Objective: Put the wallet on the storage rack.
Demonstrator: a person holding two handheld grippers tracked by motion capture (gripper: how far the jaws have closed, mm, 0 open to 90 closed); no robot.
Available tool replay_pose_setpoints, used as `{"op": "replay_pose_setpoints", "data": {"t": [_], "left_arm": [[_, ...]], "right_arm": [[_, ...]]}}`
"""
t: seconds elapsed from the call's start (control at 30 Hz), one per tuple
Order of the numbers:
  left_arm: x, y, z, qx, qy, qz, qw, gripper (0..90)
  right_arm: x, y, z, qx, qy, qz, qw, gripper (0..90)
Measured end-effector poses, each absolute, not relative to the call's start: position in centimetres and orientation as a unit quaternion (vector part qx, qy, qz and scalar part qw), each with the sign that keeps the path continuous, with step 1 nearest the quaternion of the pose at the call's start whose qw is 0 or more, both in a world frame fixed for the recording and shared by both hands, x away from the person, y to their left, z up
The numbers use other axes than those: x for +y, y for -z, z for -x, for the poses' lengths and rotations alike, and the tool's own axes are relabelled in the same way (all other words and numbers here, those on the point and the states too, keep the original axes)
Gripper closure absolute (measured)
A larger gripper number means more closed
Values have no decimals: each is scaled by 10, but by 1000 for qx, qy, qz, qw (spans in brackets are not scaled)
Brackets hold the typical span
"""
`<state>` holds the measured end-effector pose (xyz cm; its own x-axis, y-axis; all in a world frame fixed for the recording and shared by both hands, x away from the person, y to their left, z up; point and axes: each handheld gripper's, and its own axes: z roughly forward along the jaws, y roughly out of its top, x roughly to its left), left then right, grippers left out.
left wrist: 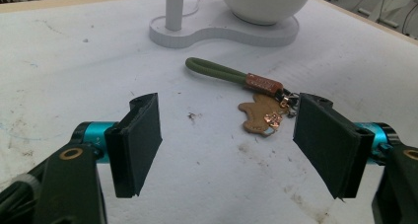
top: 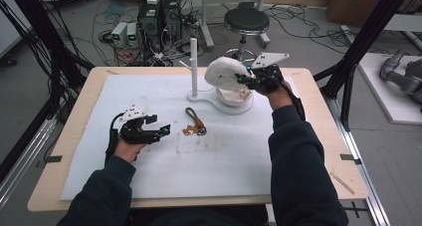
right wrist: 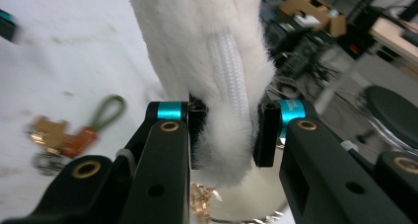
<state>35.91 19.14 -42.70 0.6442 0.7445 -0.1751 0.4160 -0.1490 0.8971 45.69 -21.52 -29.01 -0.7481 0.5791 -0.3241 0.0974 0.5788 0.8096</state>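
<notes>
My right gripper (top: 242, 79) is shut on a white fluffy item (top: 224, 72) and holds it in the air just above a white bowl (top: 234, 97). In the right gripper view the pads (right wrist: 197, 130) squeeze its lower end (right wrist: 197, 36), which has a white braided strip along it. The bowl rests on a white stand base (left wrist: 222, 34) with an upright post (top: 193, 61). A keychain (top: 194, 122) with a green loop and brown tag lies mid-table. My left gripper (top: 160, 125) rests low on the mat, open, and the keychain (left wrist: 259, 113) lies just beyond its empty jaws (left wrist: 231, 135).
A white mat (top: 149, 176) covers the wooden table (top: 74, 136). Behind the far edge stand a black stool (top: 246, 22), computer boxes (top: 159, 17) and floor cables. Black frame posts (top: 358, 52) rise at the right. Crumpled foil (right wrist: 202, 199) lies in the bowl (right wrist: 246, 199).
</notes>
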Motion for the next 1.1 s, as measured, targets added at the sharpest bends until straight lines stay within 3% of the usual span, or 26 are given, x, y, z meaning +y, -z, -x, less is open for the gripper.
{"op": "replay_pose_setpoints", "data": {"t": [0.17, 0.6, 1.1], "left_arm": [[191, 428, -359, 390, -157, -744, 518, 263], [190, 429, -360, 393, -152, -746, 516, 265], [190, 429, -359, 395, -150, -747, 514, 265]], "right_arm": [[-222, 297, -474, 838, -383, -194, 336, 746], [-221, 314, -487, 858, -320, -163, 368, 746], [-212, 344, -495, 890, -238, -145, 360, 746]]}}
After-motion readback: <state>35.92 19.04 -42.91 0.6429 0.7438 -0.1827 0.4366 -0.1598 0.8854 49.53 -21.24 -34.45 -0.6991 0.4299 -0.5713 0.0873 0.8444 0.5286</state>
